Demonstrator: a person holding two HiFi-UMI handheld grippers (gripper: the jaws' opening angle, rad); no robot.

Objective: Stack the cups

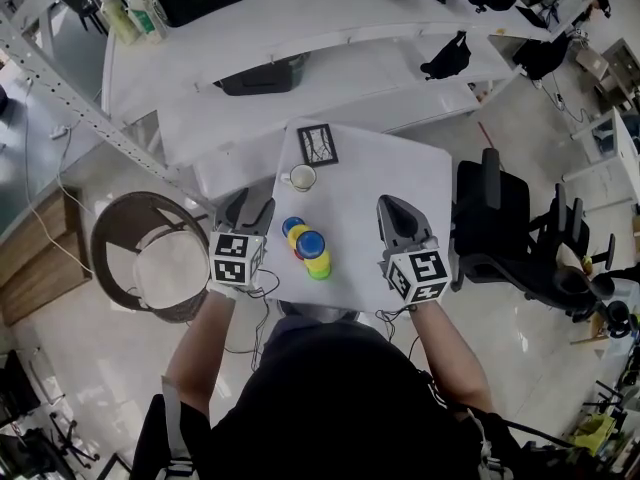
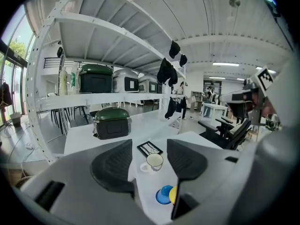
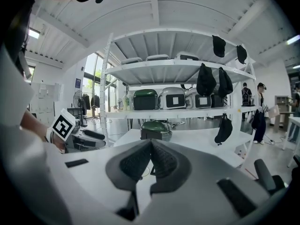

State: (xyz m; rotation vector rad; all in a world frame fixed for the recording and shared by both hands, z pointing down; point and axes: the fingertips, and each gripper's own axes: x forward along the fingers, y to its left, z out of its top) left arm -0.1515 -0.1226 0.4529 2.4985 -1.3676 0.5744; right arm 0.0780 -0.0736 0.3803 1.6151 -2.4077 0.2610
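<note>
On the small white table [image 1: 400,173], near its front edge, sits a tight cluster of coloured cups [image 1: 306,248]; blue, yellow and green ones show from above, with a sliver of red. The left gripper [image 1: 248,206] hovers just left of the cluster, open and empty. In its own view the jaws frame a blue cup [image 2: 164,194] and a yellow cup [image 2: 173,194] low down. The right gripper [image 1: 390,211] is to the right of the cluster, clear of it. The right gripper [image 3: 151,145] has its pads pressed together with nothing between them.
A white mug [image 1: 300,177] [image 2: 154,161] and a black picture frame [image 1: 317,144] [image 2: 150,148] sit at the table's far left. A round wicker chair [image 1: 150,253] is on the left, a black office chair [image 1: 500,218] on the right. White shelving with a green-lidded box [image 2: 111,122] lies beyond.
</note>
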